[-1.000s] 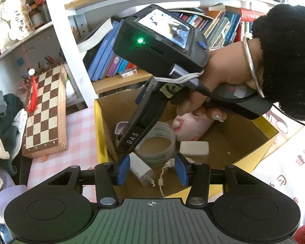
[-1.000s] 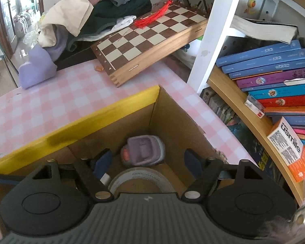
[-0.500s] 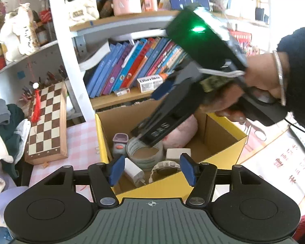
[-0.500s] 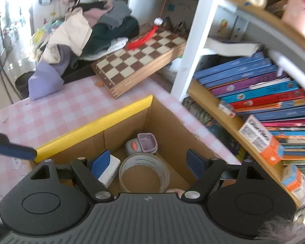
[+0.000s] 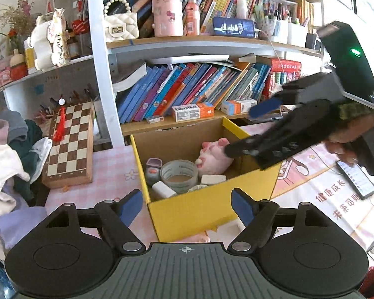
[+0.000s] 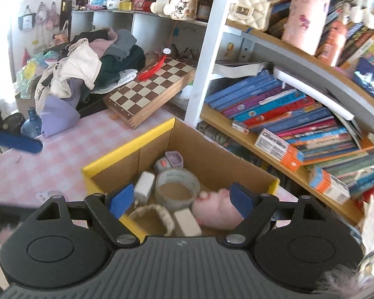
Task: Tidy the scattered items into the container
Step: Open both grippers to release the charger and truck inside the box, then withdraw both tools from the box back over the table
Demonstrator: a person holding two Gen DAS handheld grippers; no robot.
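Note:
The yellow cardboard box (image 5: 187,216) stands open on the pink checked tablecloth. In it lie a pink pig plush (image 5: 213,158), a tape roll (image 5: 179,174), a white charger (image 5: 163,189), a white block (image 5: 213,179), a small purple toy (image 5: 152,168) and a pale hairband (image 6: 159,213). My left gripper (image 5: 186,205) is open and empty, just in front of the box's near wall. My right gripper (image 6: 181,199) is open and empty above the box's right side; the left wrist view shows the right gripper (image 5: 249,127) held in a hand over the box's right corner.
A wooden chessboard (image 5: 69,144) and a heap of clothes (image 5: 7,154) lie to the left of the box. A bookshelf (image 5: 187,94) packed with books rises right behind it. A phone (image 5: 356,179) lies on the printed mat to the right. A blue bottle (image 6: 31,124) sits low at the left.
Both grippers have pulled up and back from the box. The right gripper has lifted out of the box and swung to the right. The items inside have stayed put.

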